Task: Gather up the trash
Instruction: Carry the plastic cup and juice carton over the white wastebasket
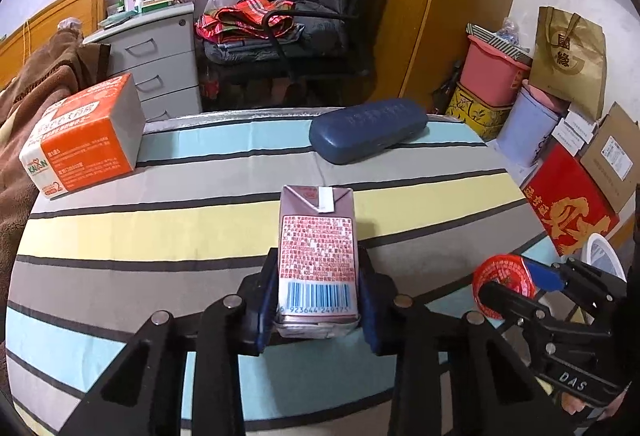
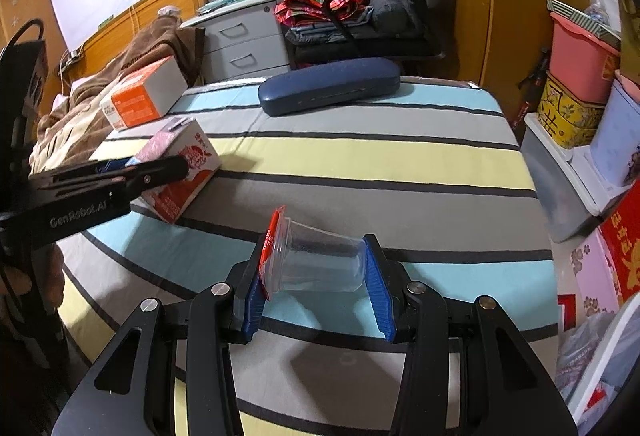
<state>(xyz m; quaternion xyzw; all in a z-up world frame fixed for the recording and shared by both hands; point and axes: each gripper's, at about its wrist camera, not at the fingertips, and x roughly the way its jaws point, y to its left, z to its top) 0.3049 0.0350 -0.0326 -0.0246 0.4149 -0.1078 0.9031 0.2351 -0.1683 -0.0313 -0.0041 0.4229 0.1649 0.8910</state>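
My left gripper (image 1: 318, 312) is shut on a pink drink carton (image 1: 317, 256) with a barcode, held above the striped table (image 1: 160, 224). The carton (image 2: 180, 171) and the left gripper (image 2: 160, 165) also show at the left of the right wrist view. My right gripper (image 2: 314, 276) is shut on a clear plastic cup (image 2: 320, 262) with a red foil lid, lying sideways between the blue pads. The cup's red lid (image 1: 502, 284) and the right gripper (image 1: 520, 286) show at the right of the left wrist view.
An orange and white box (image 1: 84, 139) sits at the table's far left and a blue glasses case (image 1: 368, 129) at the far edge. A white bin (image 1: 602, 256) stands by the table's right side. Boxes, pink tubs and a paper bag crowd the right.
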